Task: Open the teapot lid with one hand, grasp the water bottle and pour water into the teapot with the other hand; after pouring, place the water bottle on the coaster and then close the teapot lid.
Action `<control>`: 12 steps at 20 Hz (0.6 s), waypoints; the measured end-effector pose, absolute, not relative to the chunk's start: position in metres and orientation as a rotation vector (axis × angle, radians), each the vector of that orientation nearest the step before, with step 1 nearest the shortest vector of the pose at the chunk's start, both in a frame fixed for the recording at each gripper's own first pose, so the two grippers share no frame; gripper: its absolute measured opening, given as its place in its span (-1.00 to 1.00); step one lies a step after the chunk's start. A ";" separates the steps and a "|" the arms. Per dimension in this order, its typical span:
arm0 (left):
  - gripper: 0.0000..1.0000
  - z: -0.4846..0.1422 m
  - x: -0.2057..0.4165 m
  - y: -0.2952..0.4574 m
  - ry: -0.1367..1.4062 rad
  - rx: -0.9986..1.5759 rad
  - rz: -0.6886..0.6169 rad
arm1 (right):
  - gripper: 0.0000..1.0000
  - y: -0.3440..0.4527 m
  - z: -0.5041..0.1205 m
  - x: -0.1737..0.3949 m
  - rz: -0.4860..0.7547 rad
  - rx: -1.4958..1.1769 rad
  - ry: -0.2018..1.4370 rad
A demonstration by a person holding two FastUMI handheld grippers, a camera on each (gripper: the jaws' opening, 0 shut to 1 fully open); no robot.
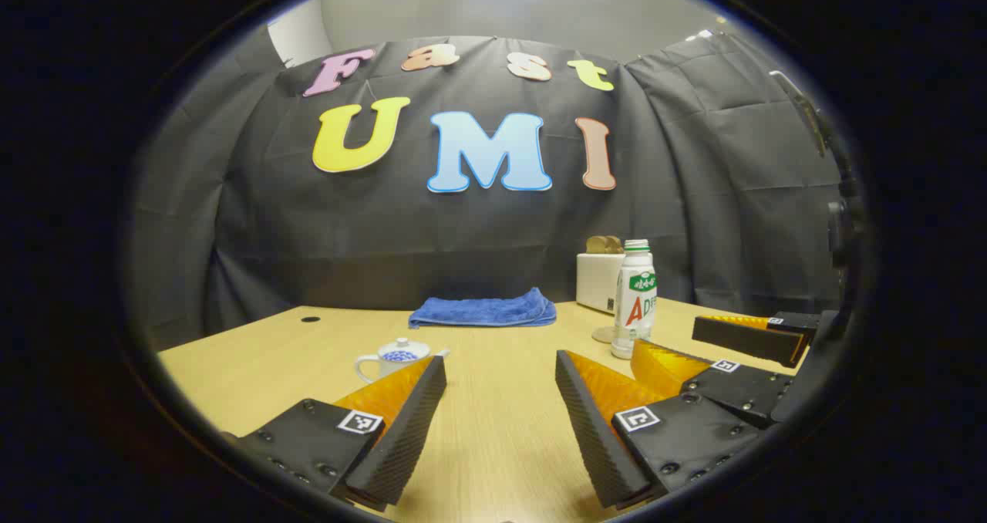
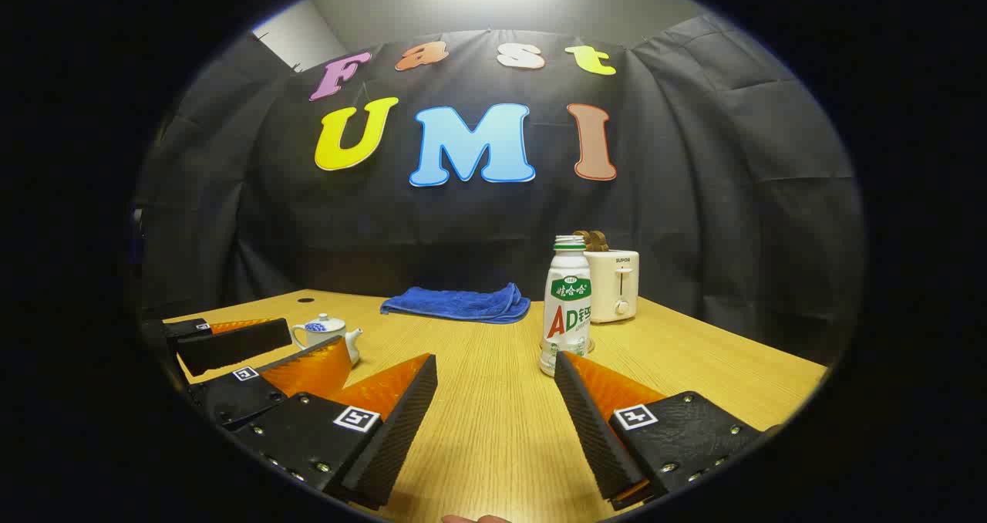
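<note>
The white teapot (image 1: 397, 355) with blue pattern stands lid on at the table's left, just beyond my left gripper (image 1: 500, 361), which is open and holds nothing. A white water bottle (image 1: 634, 299) with a green label stands upright, touching a small round coaster (image 1: 604, 334) on its left. In the right gripper view the bottle (image 2: 567, 307) is just past the right finger of my right gripper (image 2: 495, 361), open and empty. The left gripper (image 2: 318, 336) shows at the left in front of the teapot (image 2: 324, 324). The right gripper (image 1: 667, 339) sits near the bottle's base.
A folded blue towel (image 1: 484, 309) lies at the back middle of the wooden table (image 1: 493, 430). A white toaster (image 2: 613, 284) holding bread stands behind the bottle. A small dark hole (image 1: 310, 319) is in the tabletop at the far left.
</note>
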State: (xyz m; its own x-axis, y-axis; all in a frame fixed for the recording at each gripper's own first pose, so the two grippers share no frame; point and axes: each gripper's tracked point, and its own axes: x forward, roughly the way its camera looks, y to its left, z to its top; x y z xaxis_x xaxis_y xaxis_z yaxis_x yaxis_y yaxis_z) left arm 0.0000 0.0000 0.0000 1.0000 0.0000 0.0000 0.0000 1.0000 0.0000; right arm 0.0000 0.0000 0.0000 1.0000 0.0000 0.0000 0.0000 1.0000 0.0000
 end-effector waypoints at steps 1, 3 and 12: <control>0.97 -0.001 0.000 0.002 0.004 -0.001 0.013 | 0.90 -0.002 0.000 0.000 -0.014 0.001 0.000; 0.97 0.000 0.000 0.003 0.003 0.000 0.026 | 0.89 -0.007 -0.001 0.001 -0.047 0.001 0.006; 0.99 0.000 -0.001 0.009 0.004 0.000 0.060 | 0.90 -0.002 0.001 -0.001 -0.020 -0.001 -0.003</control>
